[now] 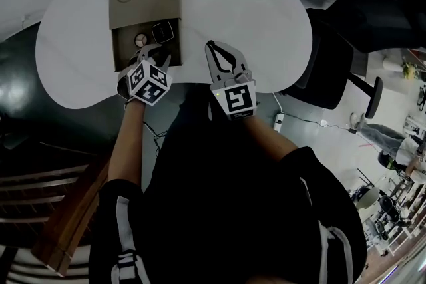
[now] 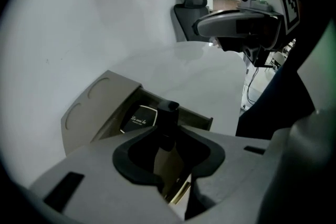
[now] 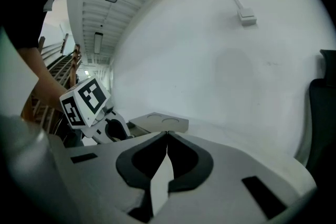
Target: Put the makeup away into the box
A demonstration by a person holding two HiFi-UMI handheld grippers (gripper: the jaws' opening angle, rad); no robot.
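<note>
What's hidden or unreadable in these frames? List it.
1. Box interior, head view: the left gripper covers its near end, so the item count is unknown.
2. Black-capped tube, left gripper view: lower body hidden between the jaws.
3. Compact print: too small to read.
4. Right gripper view: box's open end sits behind the left gripper.

An office, judging by the swivel chair [image 1: 324, 73] and white table [image 1: 256, 3].

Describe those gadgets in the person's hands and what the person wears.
Both tools are grey plastic. The left gripper and right gripper each end in two curved jaws lined with black padding, and each bears a white cube printed with black square markers. The person wears a black top; its sleeves have white stripes.
</note>
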